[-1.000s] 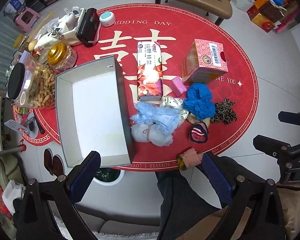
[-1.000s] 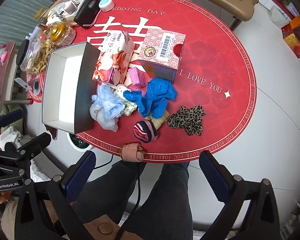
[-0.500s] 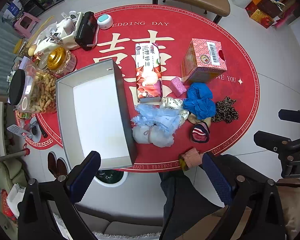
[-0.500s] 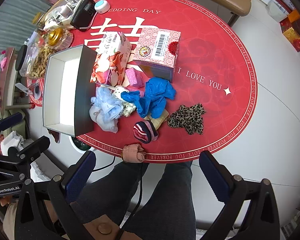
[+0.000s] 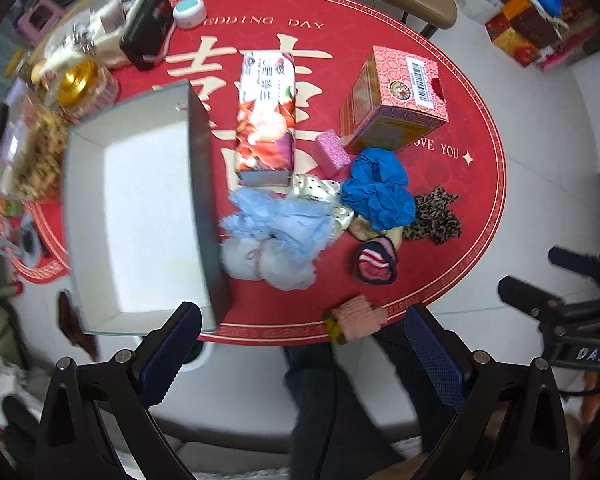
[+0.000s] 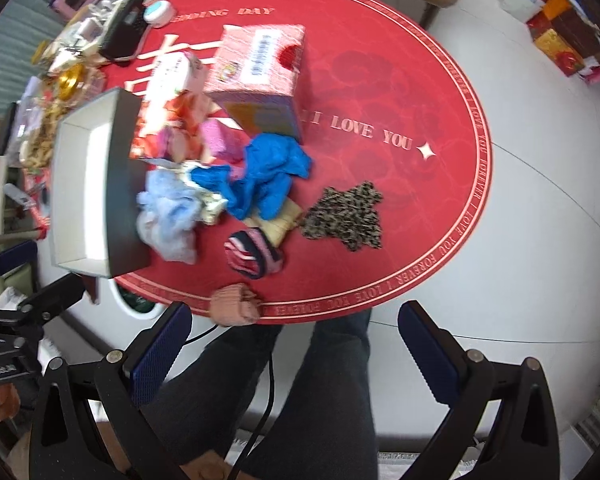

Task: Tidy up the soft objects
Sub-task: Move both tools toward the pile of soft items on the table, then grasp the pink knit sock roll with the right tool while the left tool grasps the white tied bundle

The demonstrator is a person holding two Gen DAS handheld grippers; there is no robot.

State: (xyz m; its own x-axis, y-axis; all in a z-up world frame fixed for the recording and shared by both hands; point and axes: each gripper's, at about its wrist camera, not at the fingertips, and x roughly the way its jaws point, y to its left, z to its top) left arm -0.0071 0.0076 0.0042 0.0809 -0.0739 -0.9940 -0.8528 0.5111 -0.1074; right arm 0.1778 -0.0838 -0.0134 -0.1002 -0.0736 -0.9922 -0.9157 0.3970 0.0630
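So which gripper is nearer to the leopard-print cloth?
Right, as far as I can judge. The leopard-print cloth lies ahead of the right gripper; for the left gripper it sits further toward the right.

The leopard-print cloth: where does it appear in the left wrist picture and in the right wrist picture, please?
Left wrist view: the leopard-print cloth lies right of centre, just right of the blue cloth.
Right wrist view: it lies near the centre, right of the same blue cloth.
Shared landmark: the pink barcode box, up and to the left of it in both.
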